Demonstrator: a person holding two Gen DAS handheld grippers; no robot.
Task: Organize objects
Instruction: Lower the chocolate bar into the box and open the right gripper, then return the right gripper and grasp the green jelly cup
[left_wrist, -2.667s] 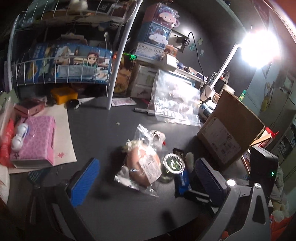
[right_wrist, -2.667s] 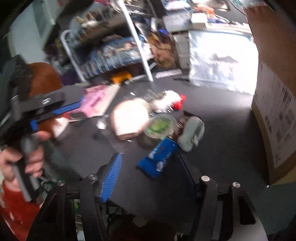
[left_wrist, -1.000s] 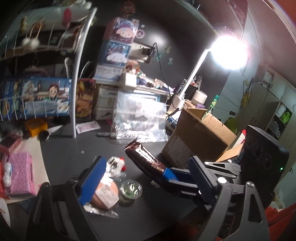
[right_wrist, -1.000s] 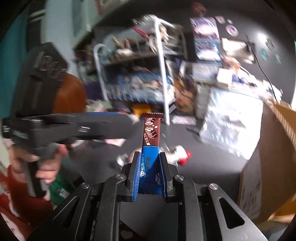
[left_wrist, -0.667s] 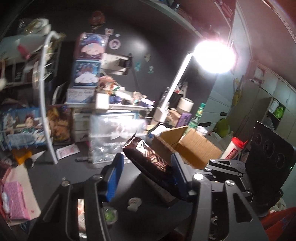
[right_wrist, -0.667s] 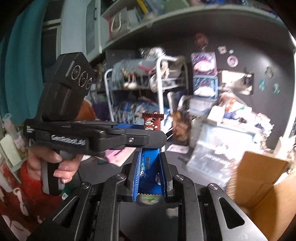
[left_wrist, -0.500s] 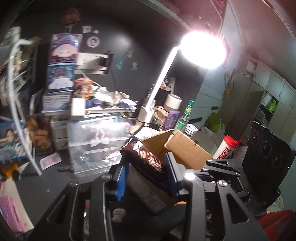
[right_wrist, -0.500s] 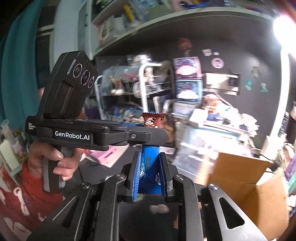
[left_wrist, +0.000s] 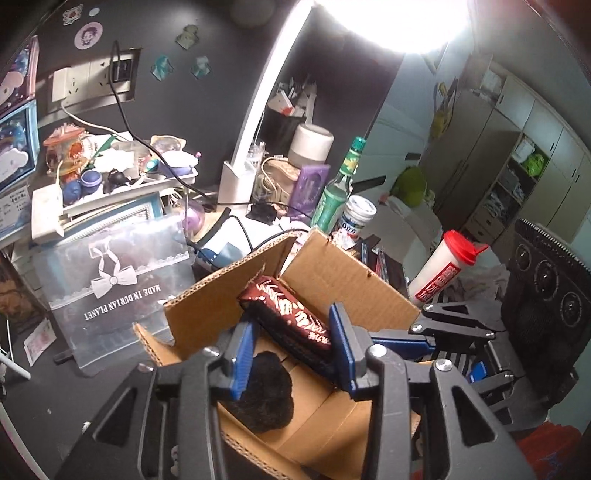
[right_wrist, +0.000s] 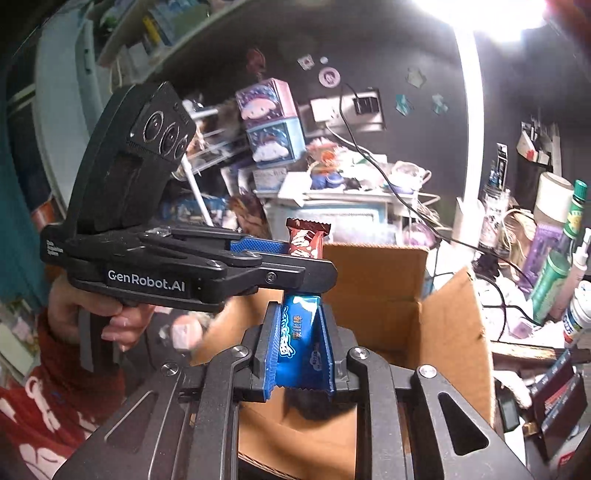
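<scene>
Two snack bars hang over the open cardboard box (left_wrist: 354, 280): left gripper (left_wrist: 291, 354) has just loosened around the brown bar (left_wrist: 284, 317) pointing away into it, right gripper (right_wrist: 297, 345) clamps the blue bar (right_wrist: 297, 332) just short.

Dark wall (left_wrist: 221, 44) w/ stickers & outlets upper left; bright lamp (left_wrist: 399, 22) at top; grey cupboards (left_wrist: 491, 155) right; cluttered counter (left_wrist: 44, 376) lower left.

Brown cardboard box (left_wrist: 325, 273); dark brown snack bar (left_wrist: 286, 317) with white lettering; blue wrapper (right_wrist: 299, 339); red-capped white bottle (left_wrist: 443, 269); green bottle (left_wrist: 334, 195).
</scene>
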